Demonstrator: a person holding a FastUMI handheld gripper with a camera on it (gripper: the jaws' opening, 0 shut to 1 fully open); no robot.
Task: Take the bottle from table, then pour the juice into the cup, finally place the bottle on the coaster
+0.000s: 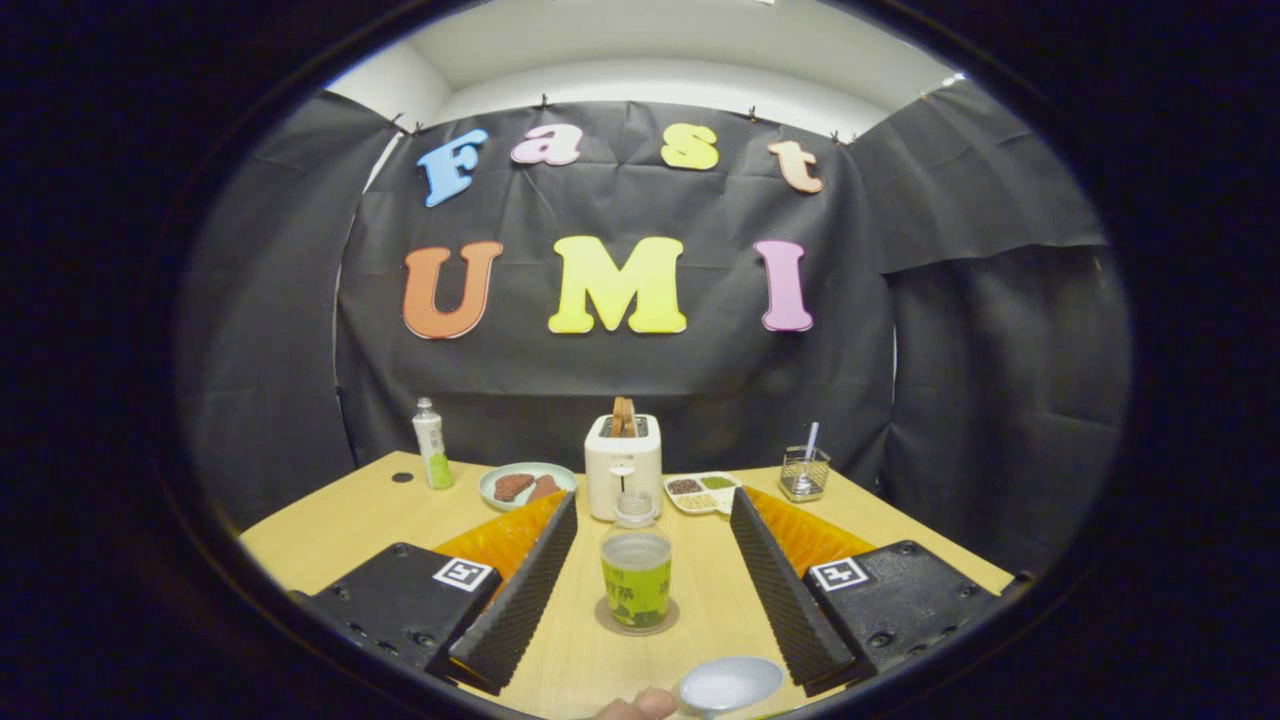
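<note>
A clear juice bottle [636, 575] with a green label stands upright on a round coaster [637, 618], midway between my two fingers and touching neither. My gripper [652, 510] is open, its fingers spread wide to either side of the bottle. Close in front of the camera, behind the fingers, the rim of a cup [729, 685] shows, with a fingertip of a person's hand [637, 706] beside it.
Beyond the bottle a white toaster [623, 463] holds toast. A plate [527, 484] with brown pieces lies to its left, with a second small bottle [432, 444] further left. A divided snack dish [702, 491] and a wire holder [804, 472] stand to the right.
</note>
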